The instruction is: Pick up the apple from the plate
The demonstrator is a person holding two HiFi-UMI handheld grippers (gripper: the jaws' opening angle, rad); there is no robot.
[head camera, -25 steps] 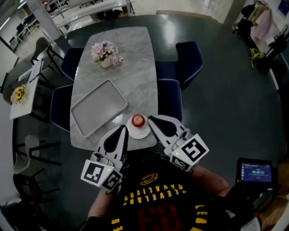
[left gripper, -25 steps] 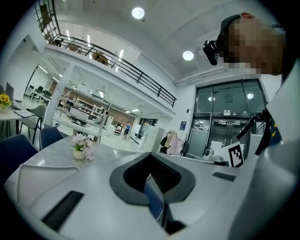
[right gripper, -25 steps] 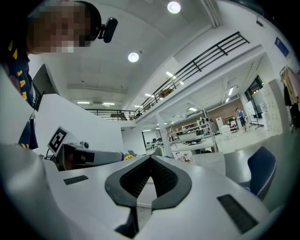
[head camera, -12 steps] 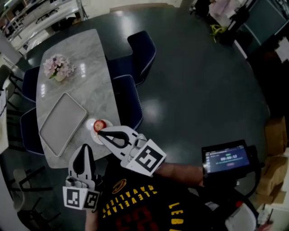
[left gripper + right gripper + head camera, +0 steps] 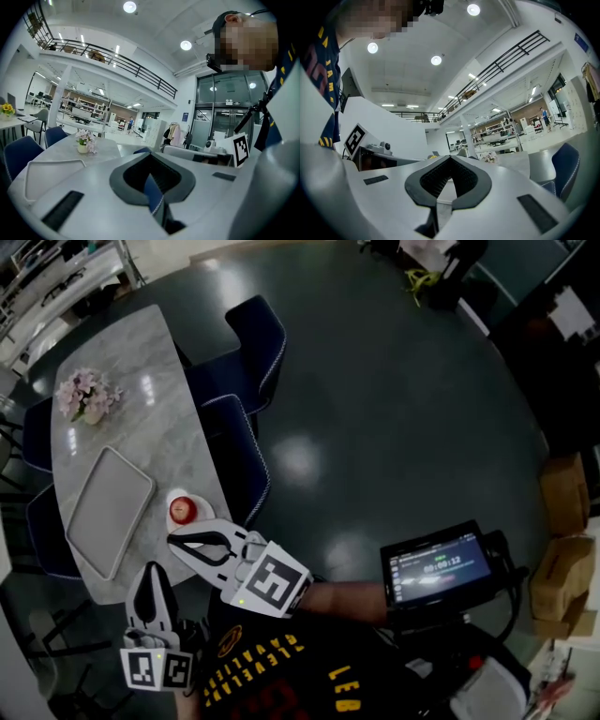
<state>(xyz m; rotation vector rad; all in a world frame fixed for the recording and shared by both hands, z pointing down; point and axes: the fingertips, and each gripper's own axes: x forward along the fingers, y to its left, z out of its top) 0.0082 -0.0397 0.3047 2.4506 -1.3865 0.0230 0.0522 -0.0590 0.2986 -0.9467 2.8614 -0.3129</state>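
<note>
At the edge of the grey marble bench (image 5: pixel 122 409), our right hand-held gripper (image 5: pixel 174 539) is clenched empty, and the left hand-held gripper (image 5: pixel 147 570) too. Just beyond, the round red apple (image 5: pixel 182 511) sits on its small white plate (image 5: pixel 198 502); we should spread the jaws first, then straddle it.

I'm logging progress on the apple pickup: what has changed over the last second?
The head view swung right, so the table slid left. The right gripper swung in close to the apple; the left gripper drew back toward the body. Nothing was gripped: both jaws shut, empty. The apple stays on its plate; tray and flowers unmoved.
</note>
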